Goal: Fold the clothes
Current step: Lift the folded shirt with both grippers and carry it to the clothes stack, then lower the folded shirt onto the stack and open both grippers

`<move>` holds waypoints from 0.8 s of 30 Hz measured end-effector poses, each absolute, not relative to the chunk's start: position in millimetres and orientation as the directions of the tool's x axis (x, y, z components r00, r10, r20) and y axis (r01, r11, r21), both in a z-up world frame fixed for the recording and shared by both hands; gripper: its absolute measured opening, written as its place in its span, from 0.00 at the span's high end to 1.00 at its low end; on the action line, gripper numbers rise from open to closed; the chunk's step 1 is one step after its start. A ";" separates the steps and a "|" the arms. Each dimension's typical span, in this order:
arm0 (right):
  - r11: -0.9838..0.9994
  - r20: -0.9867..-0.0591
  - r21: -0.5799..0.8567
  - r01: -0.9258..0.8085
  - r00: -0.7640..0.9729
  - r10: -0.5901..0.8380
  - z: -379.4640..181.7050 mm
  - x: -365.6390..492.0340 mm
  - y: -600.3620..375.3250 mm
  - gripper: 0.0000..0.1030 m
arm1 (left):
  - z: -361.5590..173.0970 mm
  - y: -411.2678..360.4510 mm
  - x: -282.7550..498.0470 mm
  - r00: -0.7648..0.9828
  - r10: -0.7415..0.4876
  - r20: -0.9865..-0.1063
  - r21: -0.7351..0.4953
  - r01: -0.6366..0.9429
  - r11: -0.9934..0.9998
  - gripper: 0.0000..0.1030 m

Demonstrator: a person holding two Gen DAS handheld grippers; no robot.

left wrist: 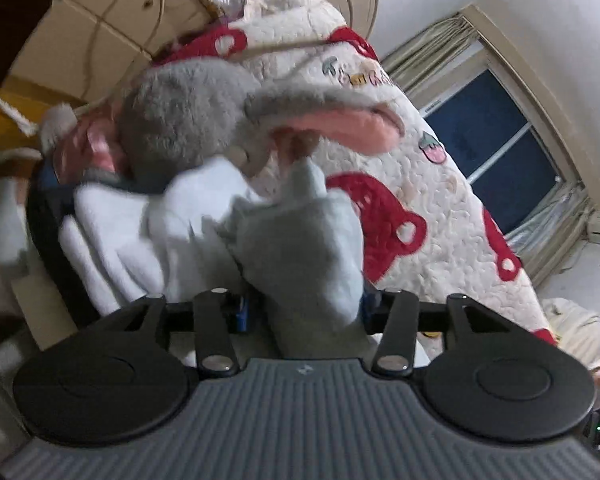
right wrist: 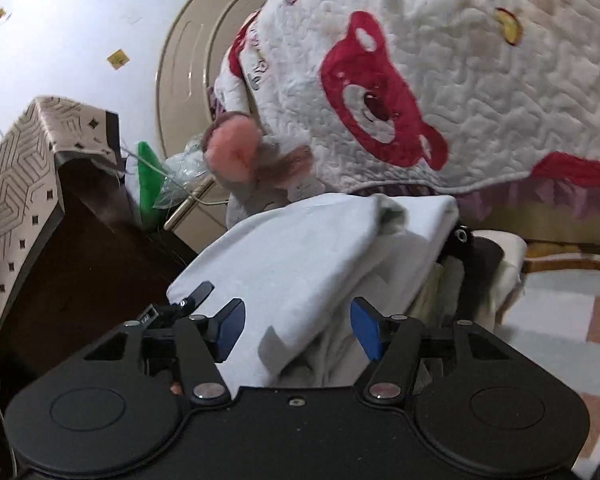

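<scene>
The left gripper (left wrist: 304, 308) is clenched on a bunched wad of a pale grey-white garment (left wrist: 300, 248); its blue pads are almost wholly buried in the cloth, only slivers showing at either side, and the fabric bulges up and forward between them. From that wad the garment spreads away to the left of the left wrist view in soft, blurred folds, lying against a grey plush rabbit (left wrist: 188, 116) whose pink-lined ear (left wrist: 340, 128) stretches out to the right. Behind both rises a white quilt (left wrist: 440, 200) printed with red bear heads, and a dark window (left wrist: 496, 152) with curtains stands far to the right. In the right wrist view the same garment (right wrist: 284, 256) appears as a folded stack of several layers, its long axis running from the lower left, near the gripper, up to the upper right, where the folded end sits just below the hem of the quilt (right wrist: 460, 80). The right gripper (right wrist: 296, 330) is released, its blue pads (right wrist: 230, 330) spread wide on either side of the near edge of the stack, the cloth lying between them without being pinched. The plush toy's pink ear (right wrist: 234, 152) shows just beyond the stack. A dark wooden cabinet (right wrist: 88, 280) with a patterned cover stands to the left, and a pale checked floor (right wrist: 572, 304) lies to the right
</scene>
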State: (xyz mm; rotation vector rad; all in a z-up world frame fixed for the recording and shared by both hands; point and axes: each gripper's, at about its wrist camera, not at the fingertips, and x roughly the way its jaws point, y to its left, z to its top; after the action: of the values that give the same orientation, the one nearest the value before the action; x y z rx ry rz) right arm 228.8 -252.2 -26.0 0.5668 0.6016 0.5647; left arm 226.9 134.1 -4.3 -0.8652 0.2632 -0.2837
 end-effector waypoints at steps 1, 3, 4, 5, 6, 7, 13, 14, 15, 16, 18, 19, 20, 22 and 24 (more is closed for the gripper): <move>0.730 -0.380 0.602 -0.322 0.689 0.617 -27.2 232.0 -244.5 0.37 | -0.7 138.2 218.5 0.957 -0.273 -0.103 -0.779 0.093 0.620 0.51; 0.761 -0.405 0.568 -0.313 0.698 0.590 -31.3 243.1 -234.5 0.36 | 9.2 141.4 216.1 0.970 -0.210 -0.125 -0.754 0.045 0.656 0.47; 0.770 -0.413 0.561 -0.303 0.704 0.578 -33.9 250.0 -231.2 0.34 | 15.0 141.5 219.5 0.967 -0.208 -0.147 -0.730 0.036 0.683 0.47; 0.780 -0.420 0.554 -0.293 0.710 0.565 -36.5 257.0 -227.9 0.34 | 19.7 141.0 224.5 0.960 -0.219 -0.177 -0.708 0.030 0.706 0.47; 0.789 -0.427 0.546 -0.283 0.716 0.552 -39.0 264.0 -224.6 0.34 | 20.0 138.6 235.0 0.934 -0.274 -0.231 -0.702 0.035 0.711 0.47; 0.794 -0.432 0.544 -0.271 0.721 0.542 -41.6 270.5 -222.2 0.30 | 18.2 136.4 243.5 0.910 -0.321 -0.264 -0.713 0.040 0.700 0.47; 0.770 -0.401 0.587 -0.250 0.736 0.545 -43.1 291.1 -221.2 0.57 | 28.6 119.7 256.2 0.914 -0.375 -0.153 -0.612 0.211 0.763 0.79; 0.767 -0.378 0.575 -0.285 0.739 0.558 -37.3 291.2 -218.8 0.67 | 30.8 121.0 252.2 0.912 -0.401 -0.082 -0.609 0.273 0.745 0.79; 0.766 -0.355 0.558 -0.319 0.743 0.568 -30.5 290.6 -216.4 0.76 | 33.1 122.3 248.1 0.905 -0.425 -0.011 -0.601 0.334 0.726 0.79; 0.773 -0.326 0.526 -0.355 0.756 0.568 -19.7 287.5 -214.1 0.78 | 33.9 124.4 245.3 0.897 -0.441 0.038 -0.593 0.375 0.712 0.79; 0.784 -0.266 0.456 -0.421 0.776 0.572 1.8 281.3 -209.5 0.79 | 25.5 133.6 248.2 0.907 -0.421 -0.019 -0.605 0.325 0.727 0.79; 0.788 -0.235 0.418 -0.452 0.784 0.574 12.6 278.2 -207.2 0.79 | 21.3 138.2 249.6 0.910 -0.411 -0.047 -0.610 0.300 0.734 0.78; 0.790 -0.211 0.389 -0.474 0.789 0.577 21.4 276.5 -205.6 0.79 | 17.2 142.9 251.0 0.913 -0.401 -0.076 -0.614 0.274 0.740 0.77; 0.786 -0.262 0.425 -0.449 0.770 0.582 17.3 287.7 -207.1 0.68 | 8.8 152.1 253.9 0.916 -0.379 -0.133 -0.619 0.222 0.753 0.76; 0.832 -0.394 0.413 -0.371 0.751 0.530 1.2 298.4 -204.1 0.66 | 1.4 159.7 256.3 0.909 -0.352 -0.222 -0.604 0.155 0.781 0.74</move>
State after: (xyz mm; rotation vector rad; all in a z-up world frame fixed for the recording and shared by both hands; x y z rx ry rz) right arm 298.4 -204.1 1.2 0.3209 0.5233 0.5015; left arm 256.3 159.7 1.4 -0.6169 0.3347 -0.2793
